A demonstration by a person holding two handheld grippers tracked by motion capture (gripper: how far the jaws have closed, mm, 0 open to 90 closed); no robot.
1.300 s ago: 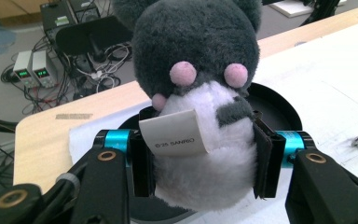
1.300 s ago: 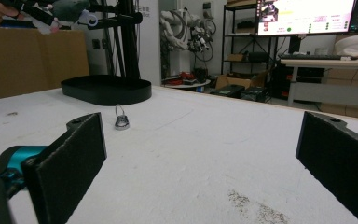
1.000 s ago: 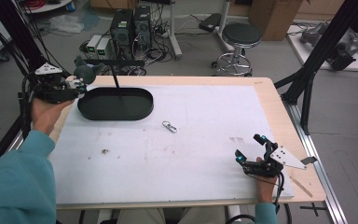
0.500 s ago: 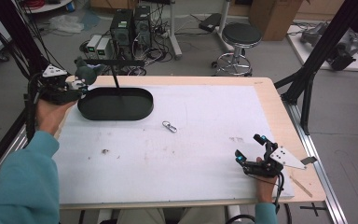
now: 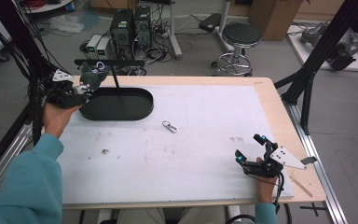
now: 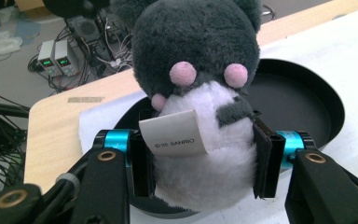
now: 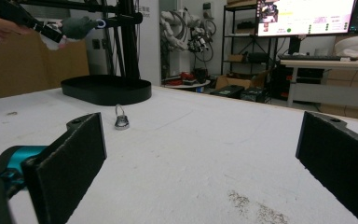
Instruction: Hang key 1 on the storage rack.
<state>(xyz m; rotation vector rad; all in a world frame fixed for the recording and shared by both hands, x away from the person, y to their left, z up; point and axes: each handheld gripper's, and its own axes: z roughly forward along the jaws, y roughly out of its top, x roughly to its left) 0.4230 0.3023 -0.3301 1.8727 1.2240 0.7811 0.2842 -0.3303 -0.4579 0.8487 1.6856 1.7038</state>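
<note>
Risk: left gripper (image 6: 200,154), jaws clamping the grey plush toy (image 6: 198,93) above the black tray (image 6: 307,100), could release early, missing it; right gripper (image 5: 256,151) gapes.

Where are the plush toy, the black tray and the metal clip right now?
plush toy (image 6: 200,140): left gripper view, on its white belly between the tongs.
black tray (image 5: 135,109): high view, on its right-hand rim.
metal clip (image 5: 169,126): high view, on the middle of the clip.
</note>
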